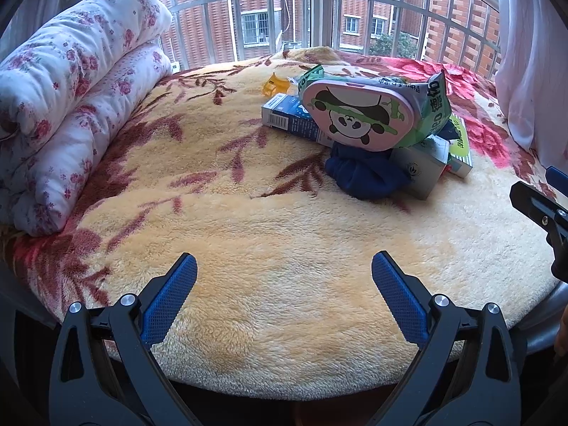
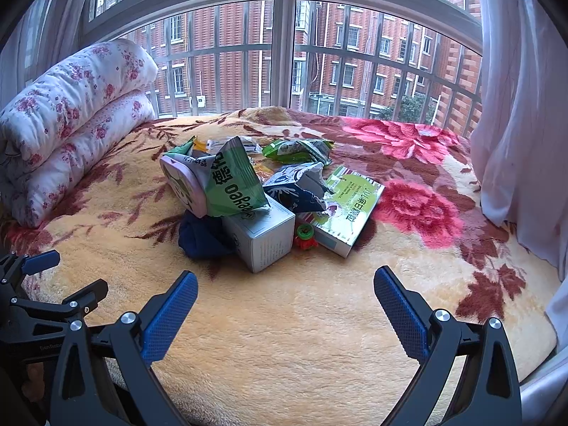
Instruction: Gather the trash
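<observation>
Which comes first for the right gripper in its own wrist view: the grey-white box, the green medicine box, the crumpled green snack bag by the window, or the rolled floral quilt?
1. Grey-white box, dead ahead of the right gripper.
2. Green medicine box, ahead and right.
3. Crumpled green snack bag, behind the pile.
4. Floral quilt, far left; too close to call against the bag.

Left gripper (image 1: 284, 273) spread wide above the fleece blanket (image 1: 284, 248), nothing between its blue pads.

Further back a heap of rubbish sits on the blanket: a pink panda tin (image 1: 358, 117) leaning on a dark blue cloth (image 1: 362, 174), a green wrapper (image 1: 433, 106) behind it, a blue carton (image 1: 291, 117) to its left. A rolled floral quilt (image 1: 71, 99) lies along the left edge.
</observation>
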Demonstrator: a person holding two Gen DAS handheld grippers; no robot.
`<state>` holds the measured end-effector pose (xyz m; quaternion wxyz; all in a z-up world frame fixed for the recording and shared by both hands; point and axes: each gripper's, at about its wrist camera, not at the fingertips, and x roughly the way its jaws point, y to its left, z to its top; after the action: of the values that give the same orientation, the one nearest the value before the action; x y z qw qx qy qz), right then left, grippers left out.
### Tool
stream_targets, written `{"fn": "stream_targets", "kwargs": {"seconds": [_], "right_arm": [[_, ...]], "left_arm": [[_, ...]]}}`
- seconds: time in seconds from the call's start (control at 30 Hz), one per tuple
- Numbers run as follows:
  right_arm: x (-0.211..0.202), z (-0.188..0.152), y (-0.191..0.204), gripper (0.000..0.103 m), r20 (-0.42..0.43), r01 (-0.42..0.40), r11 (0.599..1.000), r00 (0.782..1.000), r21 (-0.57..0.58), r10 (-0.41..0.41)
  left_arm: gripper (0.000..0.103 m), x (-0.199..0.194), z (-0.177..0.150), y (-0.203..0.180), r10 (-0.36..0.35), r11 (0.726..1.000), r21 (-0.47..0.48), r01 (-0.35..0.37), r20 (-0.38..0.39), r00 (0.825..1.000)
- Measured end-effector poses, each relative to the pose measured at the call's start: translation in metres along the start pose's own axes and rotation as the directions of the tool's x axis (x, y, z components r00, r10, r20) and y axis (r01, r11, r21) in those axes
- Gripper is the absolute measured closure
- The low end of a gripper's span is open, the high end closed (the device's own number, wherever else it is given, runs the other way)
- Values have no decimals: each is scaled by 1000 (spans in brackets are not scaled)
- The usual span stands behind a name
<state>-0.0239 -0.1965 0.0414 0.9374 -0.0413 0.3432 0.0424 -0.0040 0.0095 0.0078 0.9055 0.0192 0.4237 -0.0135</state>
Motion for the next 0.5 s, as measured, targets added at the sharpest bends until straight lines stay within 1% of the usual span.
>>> {"fn": "stream_targets", "kwargs": {"seconds": [0.5], "right_arm": [[-1,2,1,5,8,-2,1000,1000,-12,2]], "left_arm": [[7,-2,1,0,5,1000,4,-5,2,1000]]}}
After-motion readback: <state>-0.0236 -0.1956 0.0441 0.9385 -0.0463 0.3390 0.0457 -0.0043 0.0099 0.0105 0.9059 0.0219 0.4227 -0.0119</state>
